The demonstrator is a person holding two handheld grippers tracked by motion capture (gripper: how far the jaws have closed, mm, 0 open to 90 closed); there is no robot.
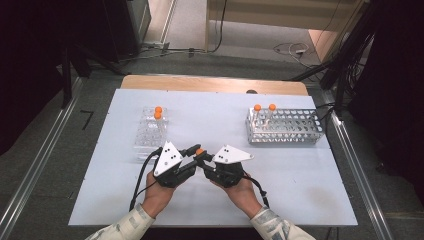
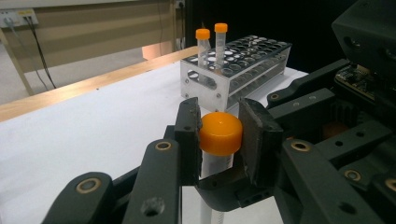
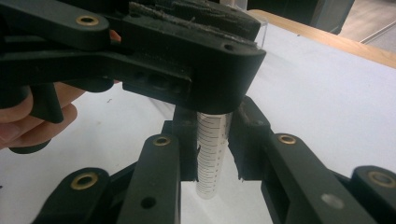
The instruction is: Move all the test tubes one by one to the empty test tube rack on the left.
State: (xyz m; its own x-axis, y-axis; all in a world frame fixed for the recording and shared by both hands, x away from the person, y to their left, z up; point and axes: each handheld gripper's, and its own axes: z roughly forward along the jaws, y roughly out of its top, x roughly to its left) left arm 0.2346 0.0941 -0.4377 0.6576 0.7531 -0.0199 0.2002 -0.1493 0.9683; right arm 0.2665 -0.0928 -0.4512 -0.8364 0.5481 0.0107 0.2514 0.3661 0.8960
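Observation:
A clear graduated tube [image 3: 212,154] with an orange cap [image 2: 220,134] stands upright above the white table, held between both grippers at the table's front middle [image 1: 199,151]. My left gripper [image 2: 219,135] is shut on the cap, one pad on each side of it. Lower down, my right gripper [image 3: 214,144] is shut on the tube's body, with the left gripper's black jaws crossing just above it. In the high view the left gripper [image 1: 195,152] and right gripper [image 1: 203,159] meet tip to tip.
A clear rack [image 1: 151,131] with two orange-capped tubes [image 1: 158,112] stands at the back left. A larger perforated rack [image 1: 285,127] with two capped tubes [image 1: 264,108] stands at the back right, also in the left gripper view [image 2: 243,65]. White table [image 1: 300,190].

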